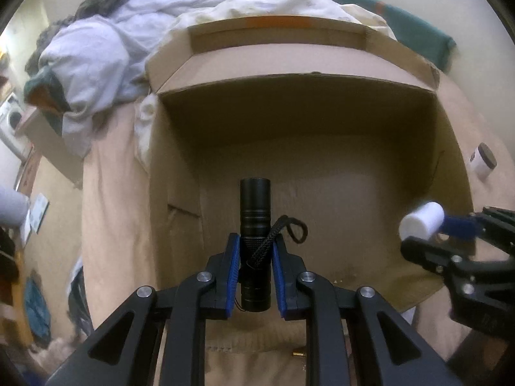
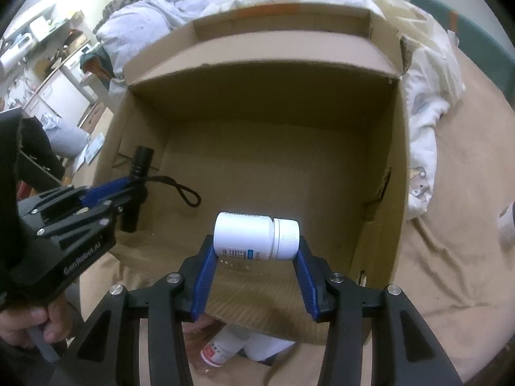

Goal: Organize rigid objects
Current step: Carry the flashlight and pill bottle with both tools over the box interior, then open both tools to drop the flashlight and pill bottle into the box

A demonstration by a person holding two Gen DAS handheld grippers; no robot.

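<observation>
Blue-padded fingers of the left gripper (image 1: pixel 256 251) clamp a black ribbed flashlight (image 1: pixel 255 225) upright along its length, its braided wrist cord (image 1: pixel 291 226) looping off to the right. Beyond it, the large open cardboard box (image 1: pixel 322 109) sits on a beige bedsheet (image 1: pixel 112 209), flaps folded outward, its smooth brown floor bare and roomy under both tools. Rumpled pale bedding (image 1: pixel 106 48) crowds the box's far and left rims. From the right wrist camera, the right gripper (image 2: pixel 256 254) spans wide, pinching a white plastic bottle (image 2: pixel 254 236) end to end, the ridged cap to the right, held sideways just over the near wall of the box. A small white jar (image 1: pixel 482 160) lies on the sheet outside the right wall.
</observation>
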